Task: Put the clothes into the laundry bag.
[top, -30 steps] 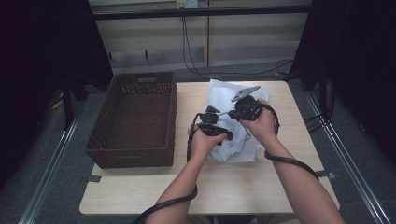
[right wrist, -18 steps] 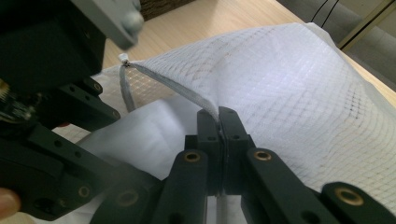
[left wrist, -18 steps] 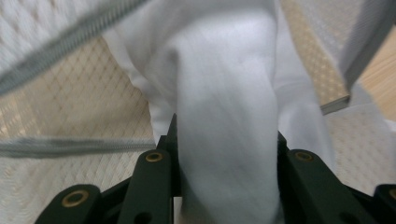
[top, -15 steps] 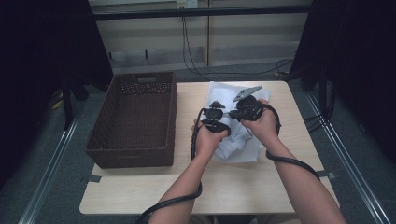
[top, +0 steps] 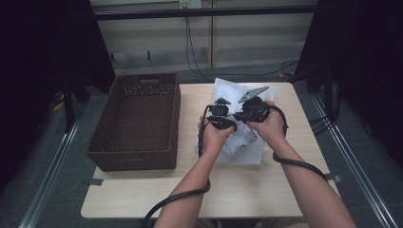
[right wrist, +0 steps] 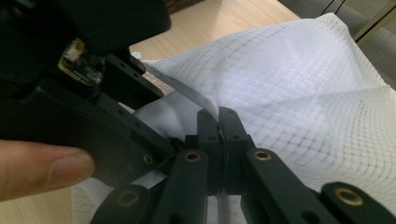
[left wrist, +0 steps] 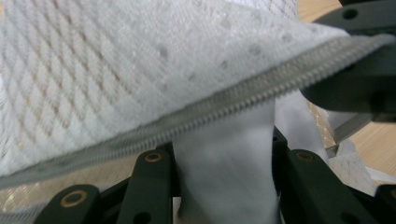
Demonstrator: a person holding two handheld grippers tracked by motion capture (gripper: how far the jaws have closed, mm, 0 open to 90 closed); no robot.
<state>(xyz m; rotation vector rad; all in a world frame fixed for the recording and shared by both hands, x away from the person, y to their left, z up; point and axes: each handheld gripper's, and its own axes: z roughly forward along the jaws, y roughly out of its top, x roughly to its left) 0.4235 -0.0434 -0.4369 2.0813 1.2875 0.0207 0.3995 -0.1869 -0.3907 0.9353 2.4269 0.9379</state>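
A white mesh bag (top: 229, 91) with a grey zipper (left wrist: 224, 107) lies crumpled on the table, lifted at its middle. My right gripper (top: 248, 114) is shut on the bag's zippered edge (right wrist: 205, 100), with its jaws pressed together in the right gripper view (right wrist: 218, 116). My left gripper (top: 219, 113) sits right beside it. Its jaws have just been closing, and a wad of white cloth (left wrist: 224, 163) is squeezed between them under the zipper. The left gripper's body (right wrist: 84, 84) looms close in the right gripper view.
A dark brown woven basket (top: 128, 159) stands on the left part of the wooden table (top: 237, 190). Both cables trail back off the near table edge. A thumb (right wrist: 42, 172) shows at the lower left of the right gripper view.
My left gripper has shifted up and to the right, closer to the right gripper, and has closed on the white cloth. The right gripper has stayed put.
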